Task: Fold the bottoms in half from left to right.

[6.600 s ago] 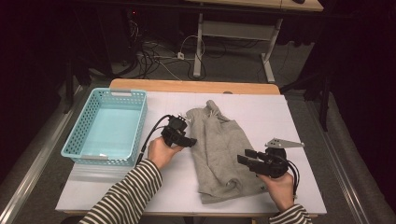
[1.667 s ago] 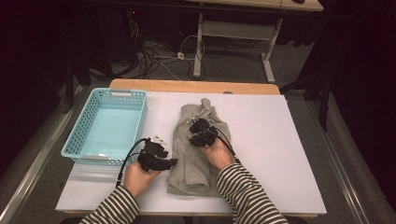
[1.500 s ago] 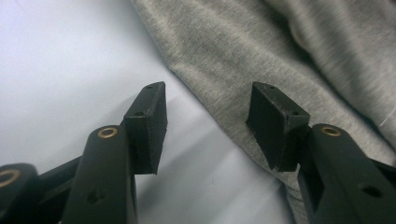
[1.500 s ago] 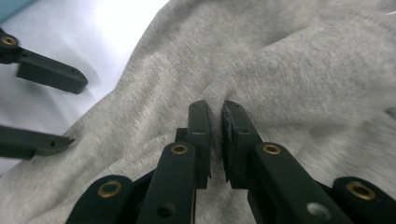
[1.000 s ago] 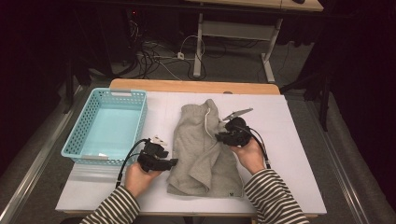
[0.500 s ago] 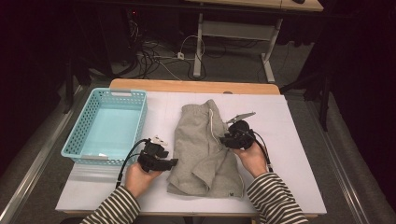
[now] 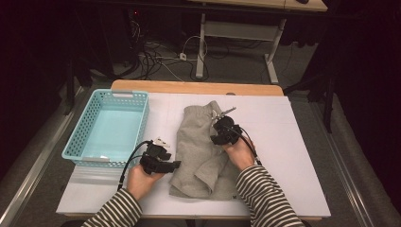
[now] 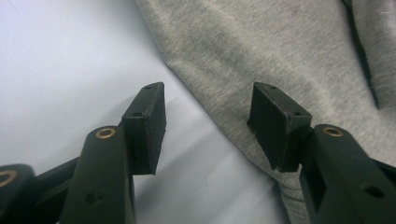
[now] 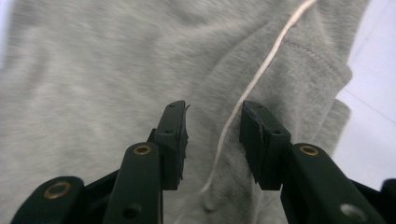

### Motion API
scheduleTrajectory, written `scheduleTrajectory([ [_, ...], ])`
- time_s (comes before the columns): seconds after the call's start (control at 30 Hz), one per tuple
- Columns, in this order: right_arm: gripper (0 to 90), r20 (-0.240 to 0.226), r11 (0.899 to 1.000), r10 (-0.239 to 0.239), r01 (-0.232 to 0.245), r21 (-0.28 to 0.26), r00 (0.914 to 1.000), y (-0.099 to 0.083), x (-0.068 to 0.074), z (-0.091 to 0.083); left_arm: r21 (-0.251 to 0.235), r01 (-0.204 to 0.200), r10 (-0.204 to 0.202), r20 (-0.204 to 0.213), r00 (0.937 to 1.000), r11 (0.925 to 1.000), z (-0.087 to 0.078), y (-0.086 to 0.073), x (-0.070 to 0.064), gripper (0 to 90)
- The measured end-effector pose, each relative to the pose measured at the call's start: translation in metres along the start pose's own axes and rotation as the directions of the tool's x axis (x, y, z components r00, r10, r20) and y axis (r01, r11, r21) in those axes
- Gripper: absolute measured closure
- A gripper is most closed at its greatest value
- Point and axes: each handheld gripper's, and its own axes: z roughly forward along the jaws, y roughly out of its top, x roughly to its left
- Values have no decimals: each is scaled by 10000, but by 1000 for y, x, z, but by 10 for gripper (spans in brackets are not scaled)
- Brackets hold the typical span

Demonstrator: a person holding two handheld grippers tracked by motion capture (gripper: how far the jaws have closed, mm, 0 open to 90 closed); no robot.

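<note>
A pair of grey sweat shorts (image 7: 198, 146) lies on the white table, waistband toward the far side, with a white drawstring (image 9: 261, 70) running over the cloth. My left gripper (image 7: 174, 165) rests at the shorts' left edge, its jaws open over the hem (image 8: 205, 107) with table under one jaw and cloth under the other. My right gripper (image 7: 216, 137) hovers low over the upper middle of the shorts (image 9: 116, 70), open, with the drawstring passing between its jaws.
A light blue plastic basket (image 7: 80, 150) stands at the table's left side, close to my left hand. The table's right half (image 7: 288, 142) is bare white surface. A wooden strip (image 7: 189, 87) runs along the far edge.
My right gripper unfolded the shorts' right part outward, then moved back left over the cloth's upper middle. My left gripper has stayed at the left hem.
</note>
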Motion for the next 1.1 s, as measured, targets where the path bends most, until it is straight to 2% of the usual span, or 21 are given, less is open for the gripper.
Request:
scheduleTrajectory([
  [0.07,669,141,9998,105,-107,170,9998,-1,-4,4,5,-11,11,6,10000,10000,0,0,0,440],
  [0.13,757,217,9992,192,-200,359,9996,-3,-8,7,8,-34,34,-6,10000,10000,0,0,0,438],
  [0.23,881,10,9986,317,-317,414,9995,-6,-12,7,11,-24,24,27,10000,10000,0,0,0,437],
  [0.27,896,8,9990,205,-205,385,9998,-6,-13,6,9,-20,20,31,10000,10000,0,0,0,438],
  [0.3,898,-2,9994,108,-108,343,9999,-6,-13,5,11,-27,27,32,10000,10000,0,0,0,438],
  [0.4,882,-169,9989,330,-325,339,9993,-7,-15,2,3,-14,14,44,10000,10000,0,0,0,438],
  [0.47,770,-45,9990,386,-385,221,9992,-7,-16,2,-1,-8,8,48,10000,10000,0,0,0,438],
  [0.5,742,15,9988,434,-434,210,9991,-7,-15,1,-5,-6,6,46,10000,10000,0,0,0,437],
  [0.7,653,388,9980,334,-354,521,9987,-5,-13,9,-9,6,-6,74,10000,10000,0,0,1,437],
  [0.77,679,375,9972,405,-427,618,9985,-5,-15,12,-6,-10,10,67,10000,10000,0,-1,0,437],
  [0.87,838,255,9969,304,-322,722,9992,-5,-15,12,-4,-27,27,63,10000,10000,0,-1,0,431],
  [0.93,859,224,9977,85,-100,676,9997,-5,-14,11,-12,-41,41,64,10000,10000,0,-1,0,430],
  [1.1,863,-162,9988,471,-469,172,9988,-9,-27,-4,-32,-45,45,74,10000,10000,1,-1,0,430],
])
